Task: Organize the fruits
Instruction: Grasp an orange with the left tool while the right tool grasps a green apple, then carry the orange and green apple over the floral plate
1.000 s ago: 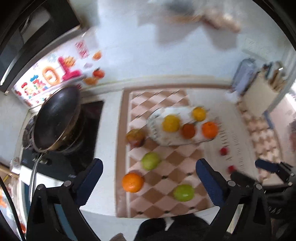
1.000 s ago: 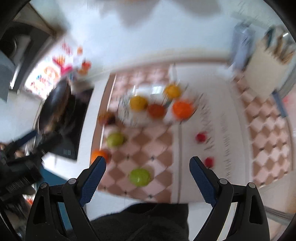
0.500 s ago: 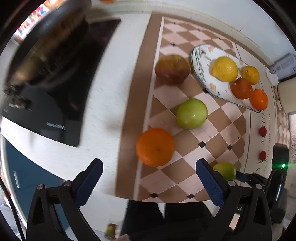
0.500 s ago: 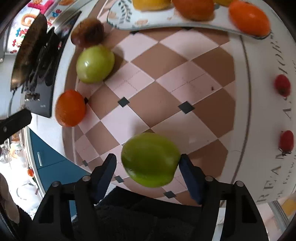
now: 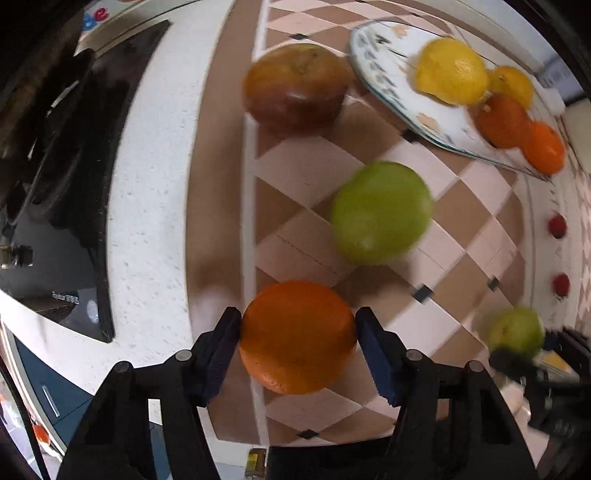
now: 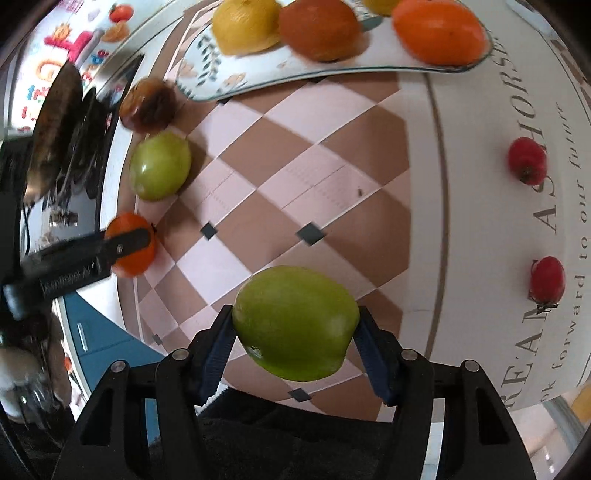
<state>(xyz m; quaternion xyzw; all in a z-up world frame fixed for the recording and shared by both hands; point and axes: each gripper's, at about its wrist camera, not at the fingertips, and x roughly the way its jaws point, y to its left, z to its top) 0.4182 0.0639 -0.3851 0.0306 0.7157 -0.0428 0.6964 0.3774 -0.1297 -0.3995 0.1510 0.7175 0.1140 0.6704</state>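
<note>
My left gripper [image 5: 297,338] is shut on an orange [image 5: 295,336] at the near left of the checkered mat [image 5: 306,173]. My right gripper [image 6: 294,332] is shut on a green apple [image 6: 295,321] at the mat's near edge; this apple also shows in the left wrist view [image 5: 515,330]. A second green apple [image 5: 380,212] and a brownish apple [image 5: 295,85] lie loose on the mat. The oval plate [image 6: 295,74] at the far side holds a lemon [image 6: 245,26], a dark orange fruit [image 6: 317,27] and an orange [image 6: 437,31].
Two small red fruits [image 6: 526,158] [image 6: 546,278] lie on the white lettered part of the mat to the right. A black stovetop [image 5: 55,184] with a pan [image 6: 55,122] is to the left. The counter edge and blue cabinet [image 6: 96,332] are near.
Both grippers dropped toward the mat and closed: the left one on the orange, the right one on the near green apple, which is now gripped tighter than half a second ago.
</note>
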